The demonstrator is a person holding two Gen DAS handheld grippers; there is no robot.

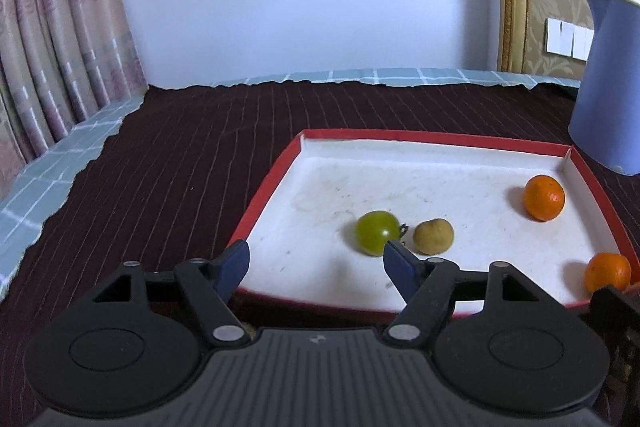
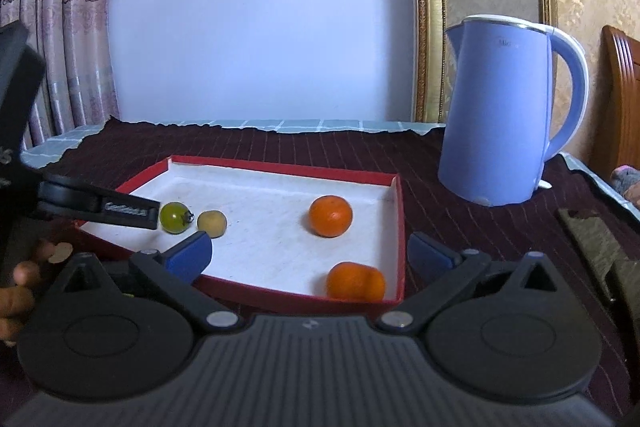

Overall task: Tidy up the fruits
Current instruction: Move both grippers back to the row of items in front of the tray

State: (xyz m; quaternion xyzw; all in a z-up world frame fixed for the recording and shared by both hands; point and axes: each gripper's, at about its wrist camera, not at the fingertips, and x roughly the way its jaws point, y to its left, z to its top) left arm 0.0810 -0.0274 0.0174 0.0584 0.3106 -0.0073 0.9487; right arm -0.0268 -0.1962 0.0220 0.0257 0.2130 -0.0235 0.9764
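A shallow tray with a red rim (image 1: pixel 400 134) (image 2: pixel 280 167) and white floor lies on the dark striped cloth. In it are a green tomato (image 1: pixel 376 232) (image 2: pixel 174 217), a small tan fruit (image 1: pixel 433 236) (image 2: pixel 212 223) beside it, and two oranges: one toward the far right (image 1: pixel 544 197) (image 2: pixel 331 216), one in the near right corner (image 1: pixel 607 271) (image 2: pixel 356 281). My left gripper (image 1: pixel 315 251) is open over the tray's near left corner, its right fingertip just short of the tomato. My right gripper (image 2: pixel 309 245) stands wide open over the tray's near edge, holding nothing.
A blue electric kettle (image 2: pixel 496 115) (image 1: pixel 608 87) stands right of the tray. A person's hand (image 2: pixel 16 291) shows at the left edge of the right wrist view. An olive-green object (image 2: pixel 592 239) lies at the right. Curtains and a wall are behind the table.
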